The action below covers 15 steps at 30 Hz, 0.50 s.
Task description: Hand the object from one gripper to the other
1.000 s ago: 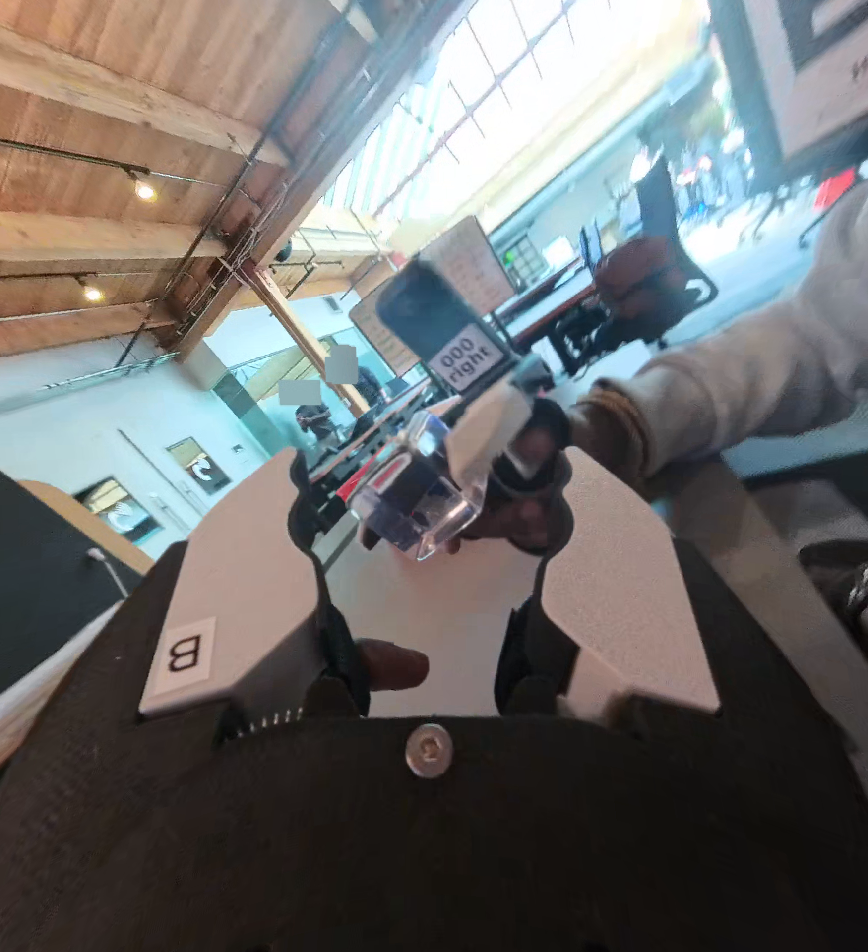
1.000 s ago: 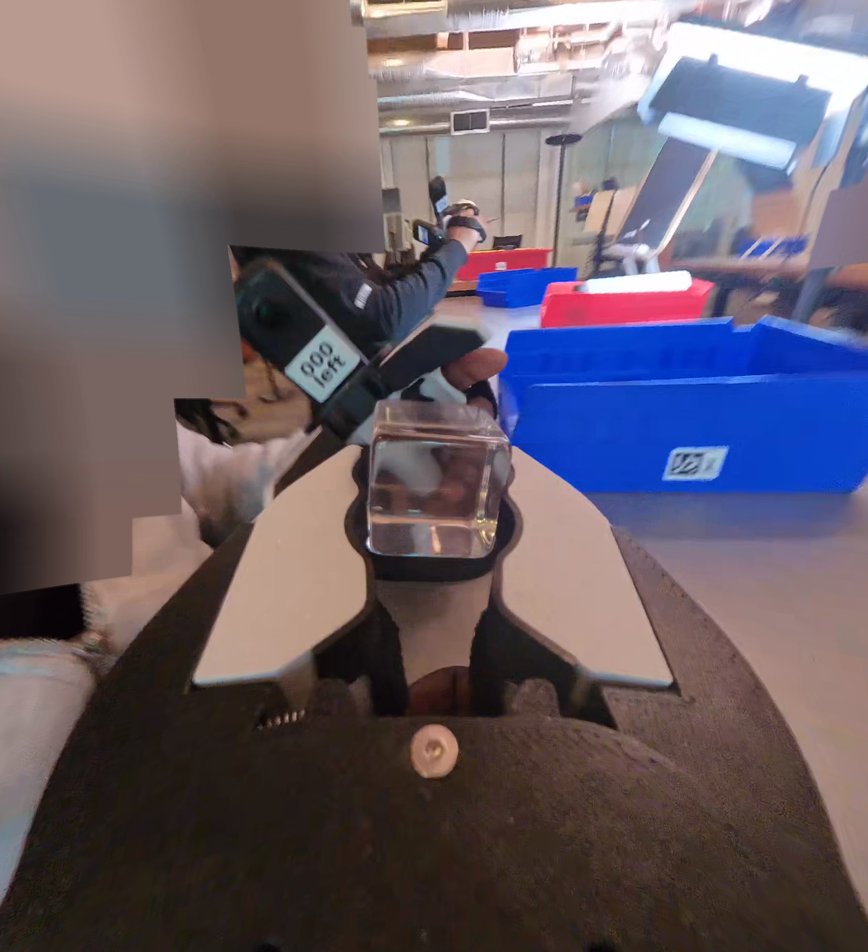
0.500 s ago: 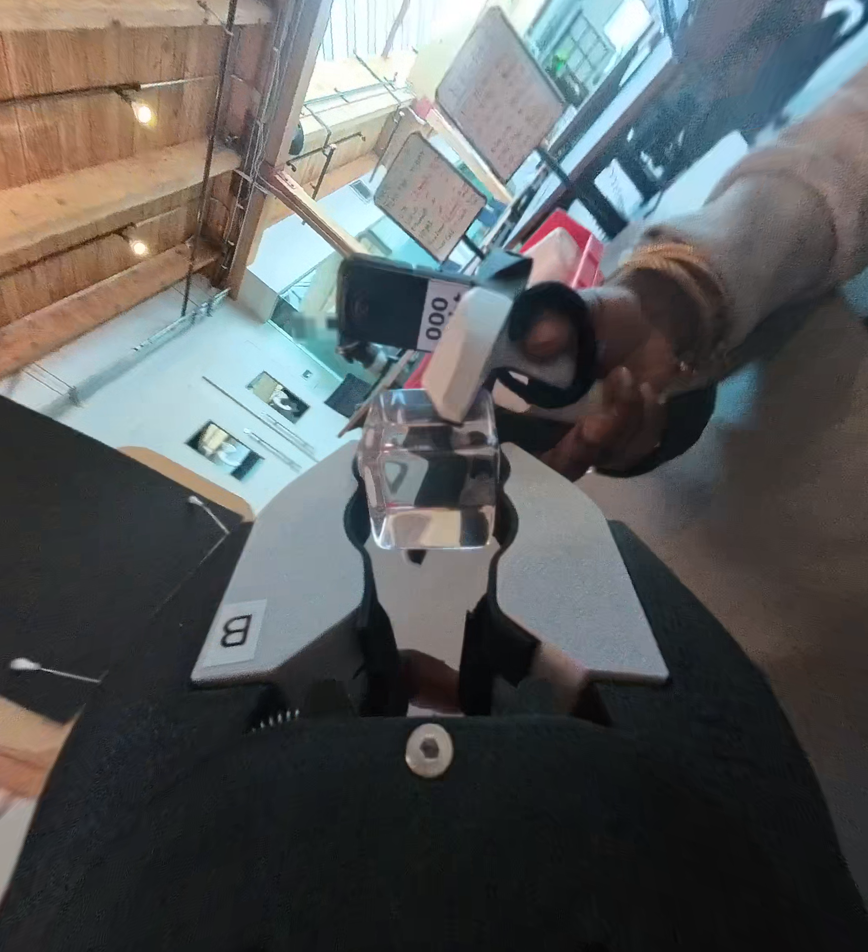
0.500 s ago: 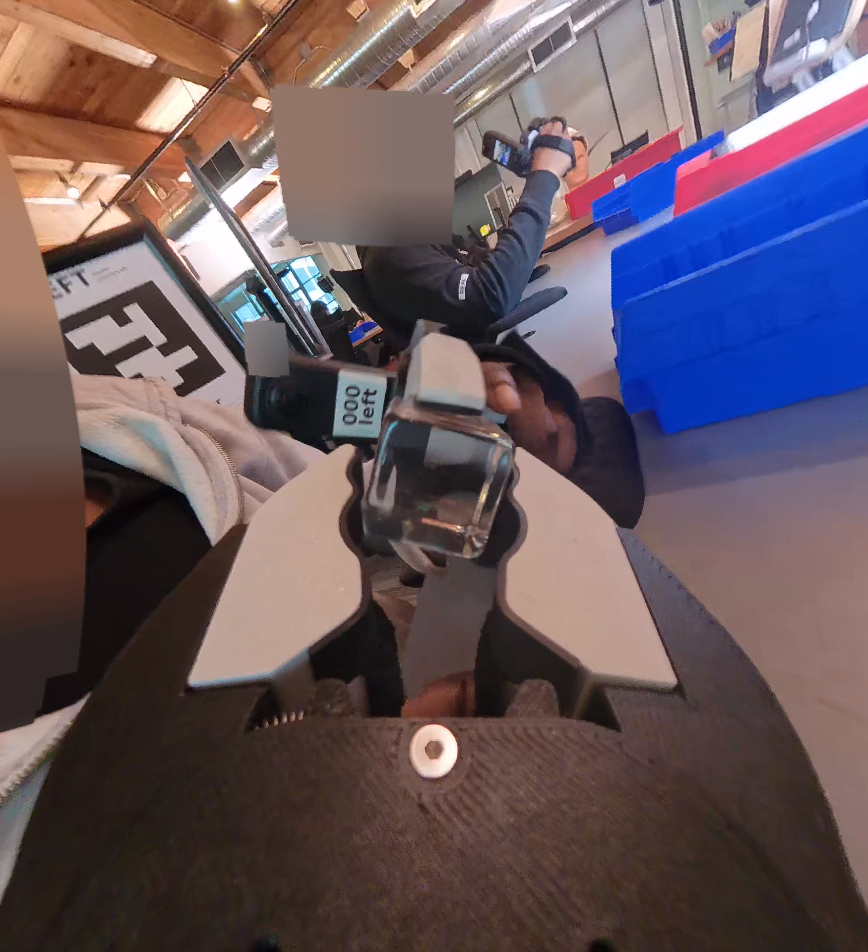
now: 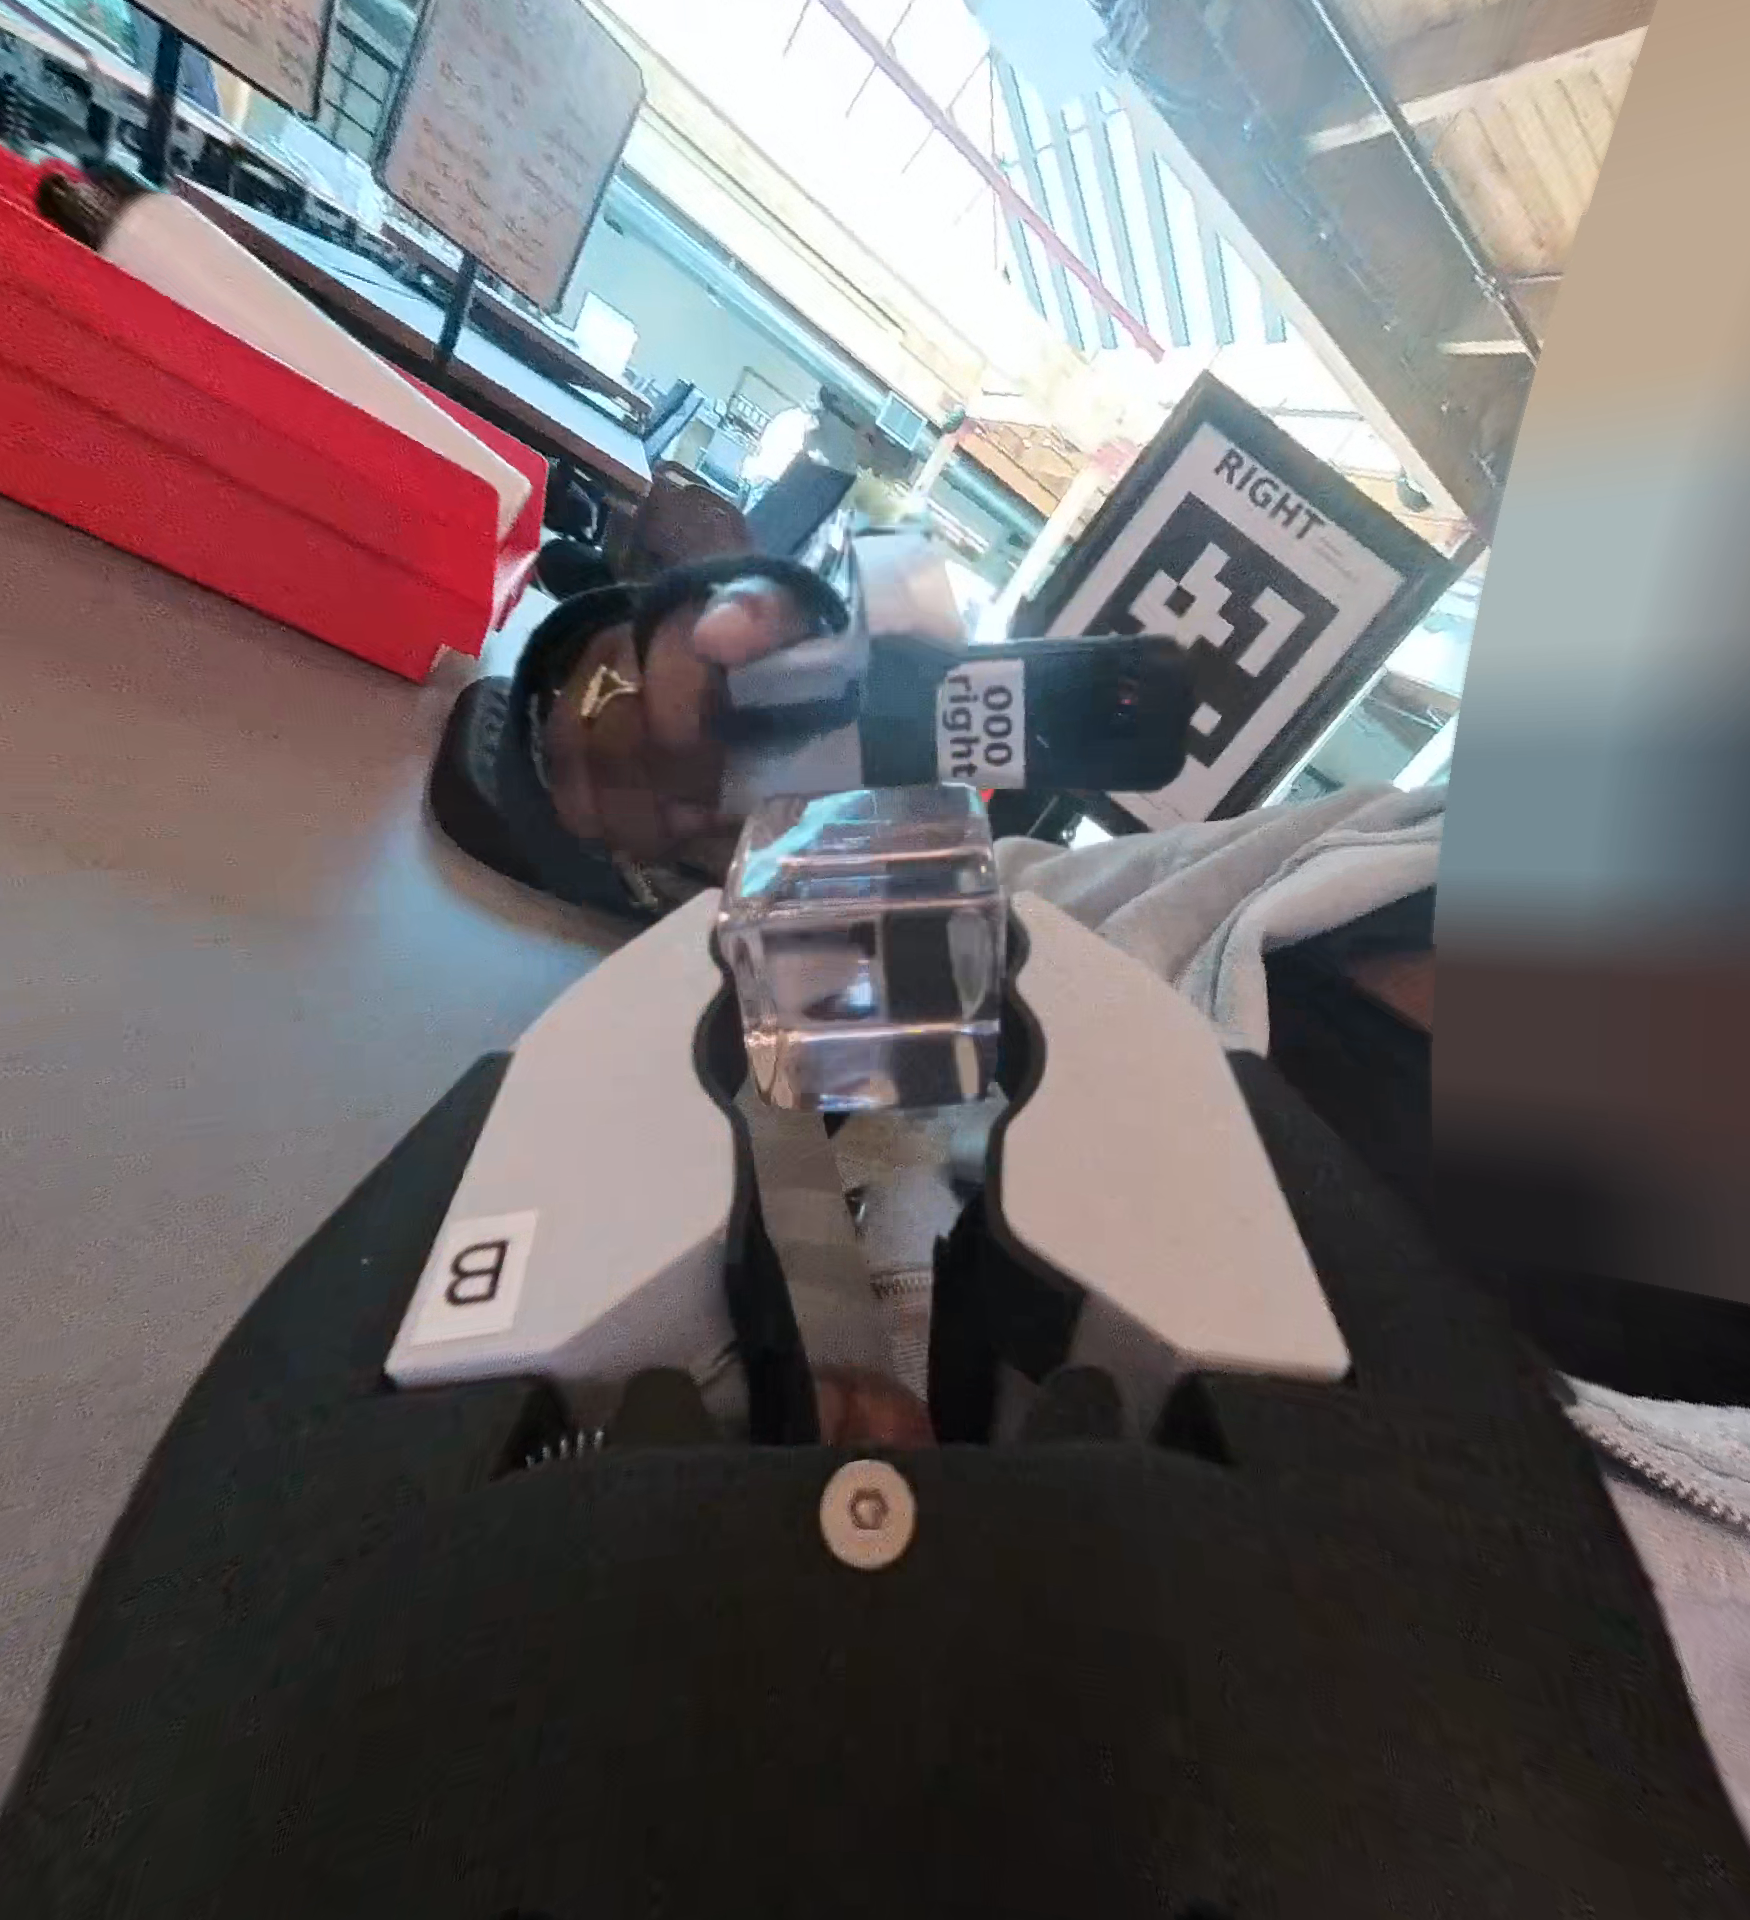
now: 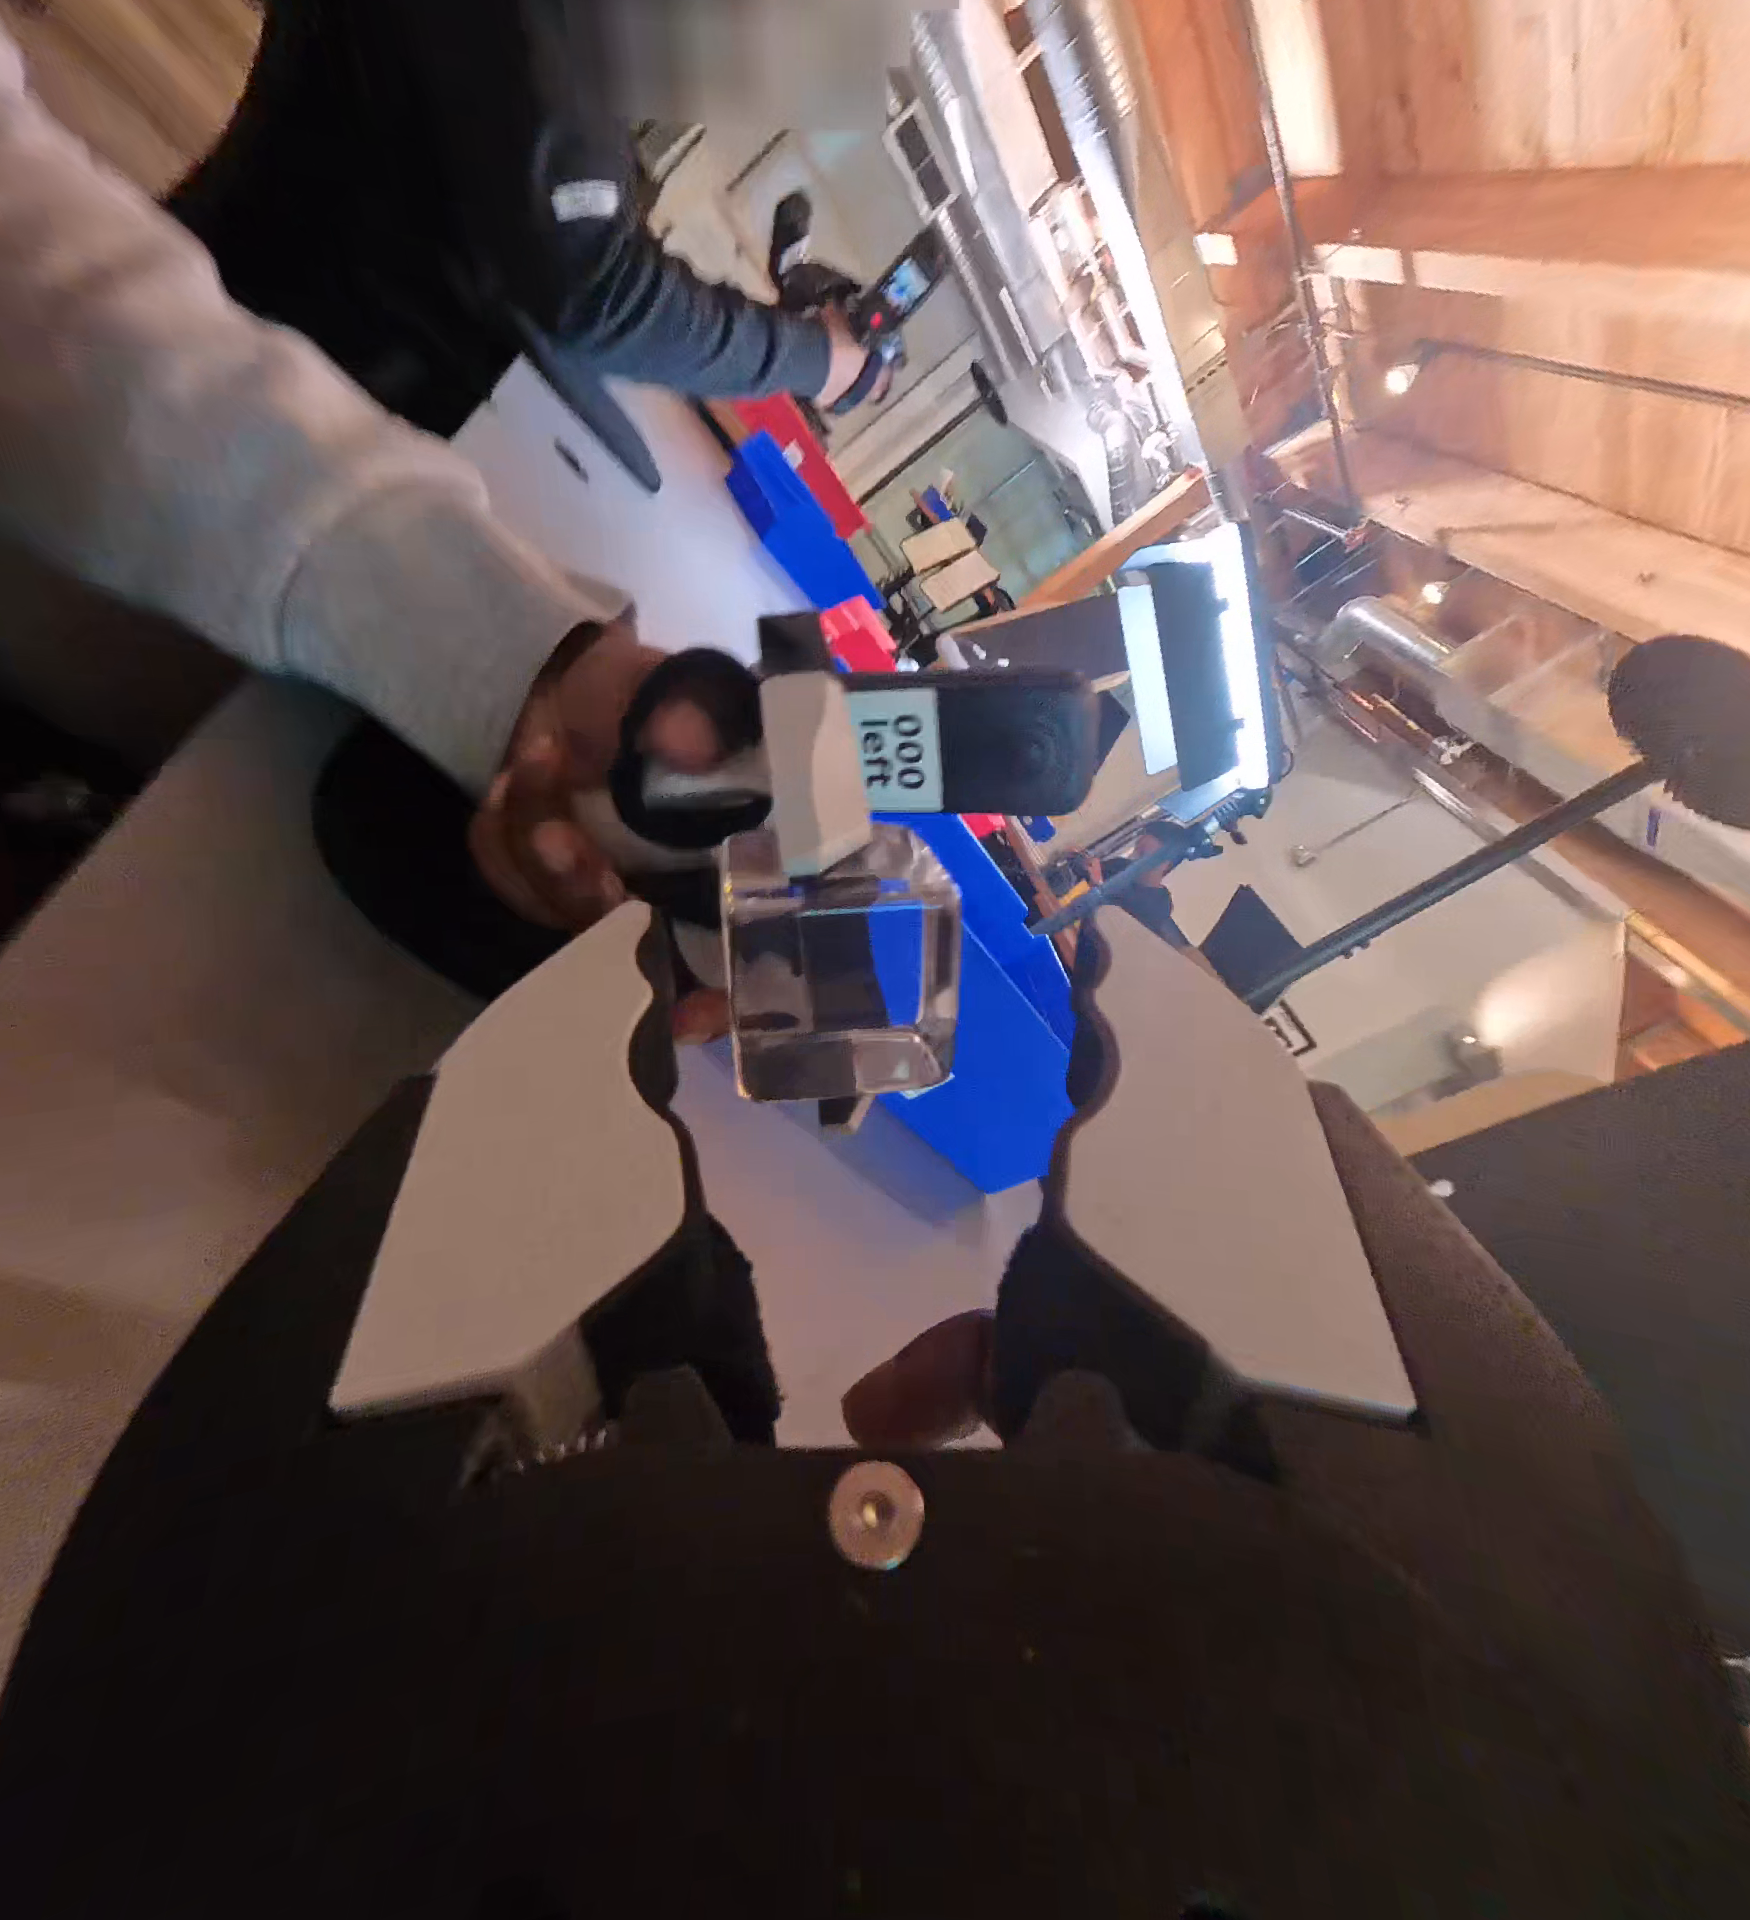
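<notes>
A clear cube (image 5: pixel 866 966) sits between the grey fingers of my left gripper (image 5: pixel 860 925), which is shut on it above the table. In the right wrist view the same cube (image 6: pixel 840 977) hangs in the wide gap of my right gripper (image 6: pixel 866 925), which is open, its fingers standing clear of both cube sides. One left-gripper finger (image 6: pixel 814 774) presses on the cube's far top there. In the left wrist view one finger (image 5: pixel 798 681) of the right gripper and the hand on it (image 5: pixel 642 727) show just beyond the cube.
A red bin (image 5: pixel 175 436) stands on the grey table (image 5: pixel 123 987) to the left. A blue bin (image 6: pixel 996 1101) lies beyond the cube. A black-and-white marker board (image 5: pixel 1214 623), a light panel (image 6: pixel 1203 665), a boom microphone (image 6: pixel 1718 727) and another person's dark sleeve (image 6: pixel 663 322) are around. My two grippers' fingertips are within a few centimetres of each other.
One second ago the right gripper held the cube and the left was open. The left then shut on it, and now the right has opened. Both grippers have rotated.
</notes>
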Motion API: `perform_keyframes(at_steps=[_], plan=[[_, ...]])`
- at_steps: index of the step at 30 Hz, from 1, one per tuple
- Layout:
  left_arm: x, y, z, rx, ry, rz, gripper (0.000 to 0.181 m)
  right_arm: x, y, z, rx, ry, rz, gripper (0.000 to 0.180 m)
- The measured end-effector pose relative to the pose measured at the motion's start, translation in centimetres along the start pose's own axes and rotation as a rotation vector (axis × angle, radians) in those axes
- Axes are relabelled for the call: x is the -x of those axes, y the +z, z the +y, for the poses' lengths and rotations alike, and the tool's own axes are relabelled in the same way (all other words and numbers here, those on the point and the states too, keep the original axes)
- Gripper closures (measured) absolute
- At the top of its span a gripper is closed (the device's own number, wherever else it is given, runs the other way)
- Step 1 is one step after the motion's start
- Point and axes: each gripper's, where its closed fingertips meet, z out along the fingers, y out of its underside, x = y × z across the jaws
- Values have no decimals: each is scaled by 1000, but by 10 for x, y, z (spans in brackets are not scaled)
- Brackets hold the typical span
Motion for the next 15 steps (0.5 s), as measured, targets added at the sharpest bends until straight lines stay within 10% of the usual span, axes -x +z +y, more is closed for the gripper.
perform_keyframes(at_steps=[9, 15], plan=[[0, 2, -6, -30, 127, -51, 109, 7, 5, 9, 44, 21, -18, 134], [-7, -15, -48, -238, 1117, -502, 77, -12, 4, 11, -57, 745, -128, 134]])
